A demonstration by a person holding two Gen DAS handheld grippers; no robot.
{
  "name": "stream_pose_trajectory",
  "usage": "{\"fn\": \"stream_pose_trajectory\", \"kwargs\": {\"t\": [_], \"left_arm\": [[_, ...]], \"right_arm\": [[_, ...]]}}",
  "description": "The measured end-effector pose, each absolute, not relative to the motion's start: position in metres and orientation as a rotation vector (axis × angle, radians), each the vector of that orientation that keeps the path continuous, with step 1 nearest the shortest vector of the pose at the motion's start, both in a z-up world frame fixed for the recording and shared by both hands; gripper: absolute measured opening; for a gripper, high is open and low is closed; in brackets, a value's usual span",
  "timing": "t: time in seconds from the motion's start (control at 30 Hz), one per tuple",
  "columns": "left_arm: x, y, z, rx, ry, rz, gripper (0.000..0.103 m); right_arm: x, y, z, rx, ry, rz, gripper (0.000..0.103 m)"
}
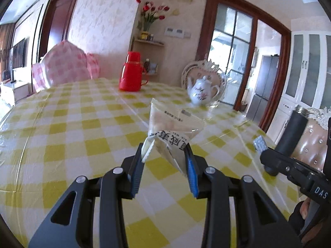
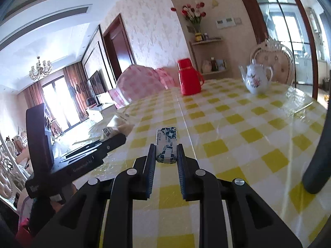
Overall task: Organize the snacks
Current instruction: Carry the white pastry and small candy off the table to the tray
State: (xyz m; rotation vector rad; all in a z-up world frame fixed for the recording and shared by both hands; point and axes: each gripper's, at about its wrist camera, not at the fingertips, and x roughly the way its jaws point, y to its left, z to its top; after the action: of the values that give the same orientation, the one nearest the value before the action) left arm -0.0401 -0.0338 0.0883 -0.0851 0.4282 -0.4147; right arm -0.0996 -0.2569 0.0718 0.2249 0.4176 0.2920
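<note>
My left gripper (image 1: 165, 150) is shut on a clear and white snack bag (image 1: 171, 128) with black Chinese print and holds it above the yellow checked table (image 1: 82, 124). My right gripper (image 2: 166, 152) is shut on a small blue and white patterned snack packet (image 2: 166, 144), held above the table (image 2: 238, 124). In the left wrist view the right gripper (image 1: 266, 150) shows at the right edge with the packet's tip (image 1: 259, 143). In the right wrist view the left gripper (image 2: 111, 140) shows at the left with its bag (image 2: 118, 128).
A red thermos jug (image 1: 132, 74) stands at the table's far side and also shows in the right wrist view (image 2: 189, 78). A white floral teapot (image 1: 202, 92) stands at the far right (image 2: 257, 79). A pink checked food cover (image 1: 66, 66) sits at the far left. Ornate chairs (image 1: 206, 70) ring the table.
</note>
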Motion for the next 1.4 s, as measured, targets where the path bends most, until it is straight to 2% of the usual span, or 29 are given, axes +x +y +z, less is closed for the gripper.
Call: {"fn": "stream_pose_trajectory", "kwargs": {"t": [0.87,1.4], "left_arm": [[-0.211,-0.017,0.182,0.047,0.090,-0.289,0.039],[-0.266,0.088,0.187,0.092,0.143,0.001,0.040]], "right_arm": [[-0.232,-0.215,0.150,0.084,0.166,0.367,0.020],[-0.262,-0.081,0.149,-0.085,0.218,0.636,0.020]]}}
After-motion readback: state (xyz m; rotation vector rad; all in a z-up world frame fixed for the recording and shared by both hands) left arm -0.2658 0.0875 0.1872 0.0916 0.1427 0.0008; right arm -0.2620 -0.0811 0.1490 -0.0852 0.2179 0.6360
